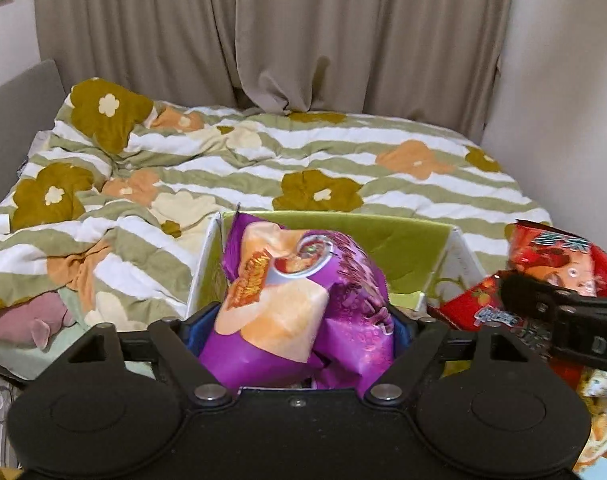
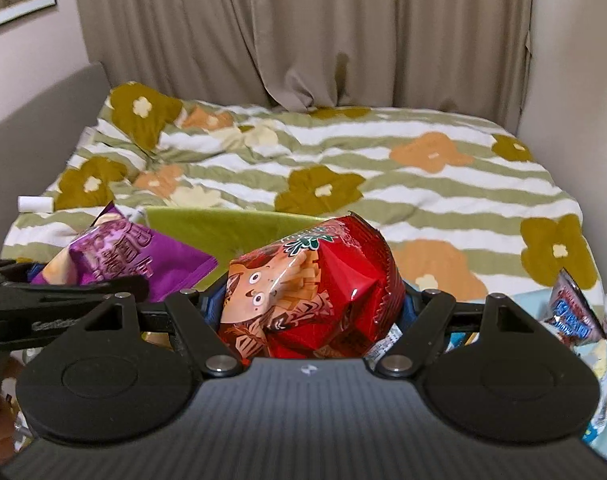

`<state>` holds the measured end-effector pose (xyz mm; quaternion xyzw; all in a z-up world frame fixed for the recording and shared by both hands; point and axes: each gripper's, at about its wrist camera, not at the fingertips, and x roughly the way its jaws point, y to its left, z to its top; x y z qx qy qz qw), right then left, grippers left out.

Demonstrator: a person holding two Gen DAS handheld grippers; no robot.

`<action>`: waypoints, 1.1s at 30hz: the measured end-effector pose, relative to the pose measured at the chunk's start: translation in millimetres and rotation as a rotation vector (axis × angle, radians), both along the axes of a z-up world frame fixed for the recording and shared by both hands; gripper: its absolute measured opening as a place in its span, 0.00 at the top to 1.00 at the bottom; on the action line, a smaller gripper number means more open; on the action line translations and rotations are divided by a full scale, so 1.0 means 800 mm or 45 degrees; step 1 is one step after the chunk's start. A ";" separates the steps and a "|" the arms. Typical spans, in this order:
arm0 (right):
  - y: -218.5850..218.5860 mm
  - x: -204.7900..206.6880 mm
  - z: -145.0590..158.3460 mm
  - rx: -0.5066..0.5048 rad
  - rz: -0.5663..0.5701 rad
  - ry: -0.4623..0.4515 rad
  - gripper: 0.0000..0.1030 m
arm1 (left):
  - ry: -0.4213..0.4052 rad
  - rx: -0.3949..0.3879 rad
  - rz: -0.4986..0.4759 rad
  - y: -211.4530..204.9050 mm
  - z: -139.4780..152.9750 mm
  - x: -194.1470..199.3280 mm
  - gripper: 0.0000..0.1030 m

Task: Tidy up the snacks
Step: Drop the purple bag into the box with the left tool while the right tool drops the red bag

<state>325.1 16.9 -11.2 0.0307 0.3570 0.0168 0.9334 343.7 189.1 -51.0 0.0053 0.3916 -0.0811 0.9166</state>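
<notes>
My left gripper (image 1: 299, 320) is shut on a purple snack bag (image 1: 303, 300) and holds it over the open green-lined box (image 1: 415, 248) at the bed's near edge. My right gripper (image 2: 311, 304) is shut on a red snack bag with a cartoon tiger (image 2: 315, 284), held to the right of the box (image 2: 223, 228). The purple bag (image 2: 123, 256) and the left gripper show at the left of the right wrist view. The red bag (image 1: 559, 260) and the right gripper show at the right of the left wrist view.
A bed with a flower-print quilt (image 1: 303, 160) fills the room behind the box. More snack packets lie at the right, a red one (image 1: 475, 308) and a blue-and-red one (image 2: 571, 312) on a light blue surface. Curtains (image 1: 303, 32) hang behind.
</notes>
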 end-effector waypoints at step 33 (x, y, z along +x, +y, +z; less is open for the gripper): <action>0.015 0.072 -0.056 0.109 0.199 0.089 0.00 | 0.008 0.055 0.253 0.038 0.011 -0.043 0.03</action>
